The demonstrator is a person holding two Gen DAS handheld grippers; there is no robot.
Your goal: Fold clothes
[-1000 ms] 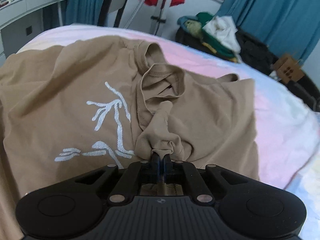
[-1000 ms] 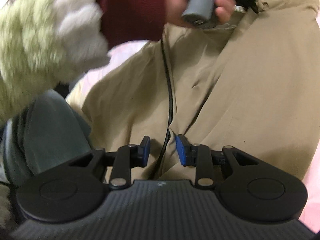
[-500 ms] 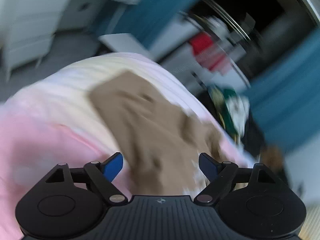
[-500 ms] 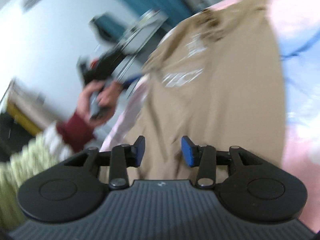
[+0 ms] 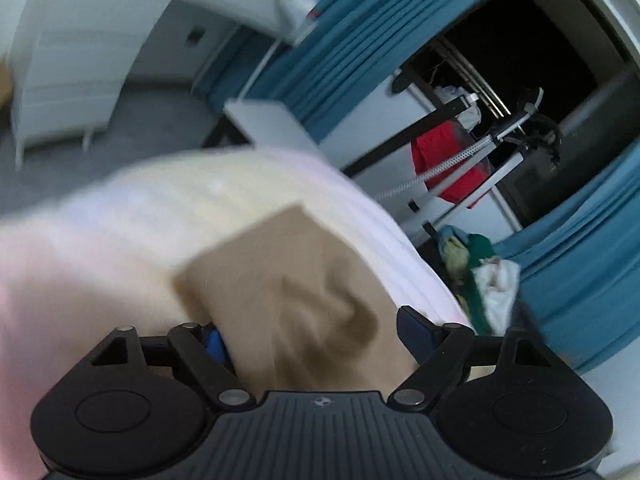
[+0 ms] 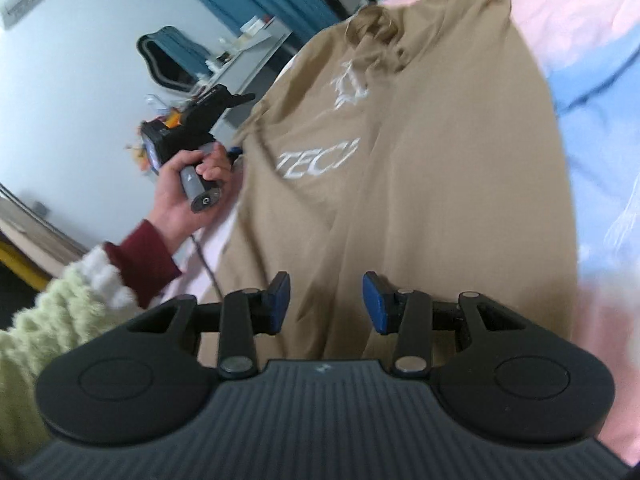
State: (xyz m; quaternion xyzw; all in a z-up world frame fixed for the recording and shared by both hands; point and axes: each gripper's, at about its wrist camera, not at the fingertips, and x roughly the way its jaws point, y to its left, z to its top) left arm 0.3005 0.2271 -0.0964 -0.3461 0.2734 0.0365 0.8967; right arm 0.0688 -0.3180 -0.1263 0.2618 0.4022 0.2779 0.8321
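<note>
Tan T-shirt (image 6: 420, 168) spread on the bed (image 6: 592, 92), print up, collar bunched toward 12 o'clock, a long crease running down the middle. Right claw (image 6: 324, 304) released, blue pads parted, hovering over the hem and gripping nothing. Left claw (image 5: 316, 334) spread wide too, tilted over a shirt corner in a blurred view; touching cloth or not, cannot tell. Left hand (image 6: 192, 188) out at 9 o'clock beside the shirt's edge. Risk from here: pinching only the top layer, dragging the crease into a crooked fold; the cable by the 9 o'clock edge snagging fabric.
</note>
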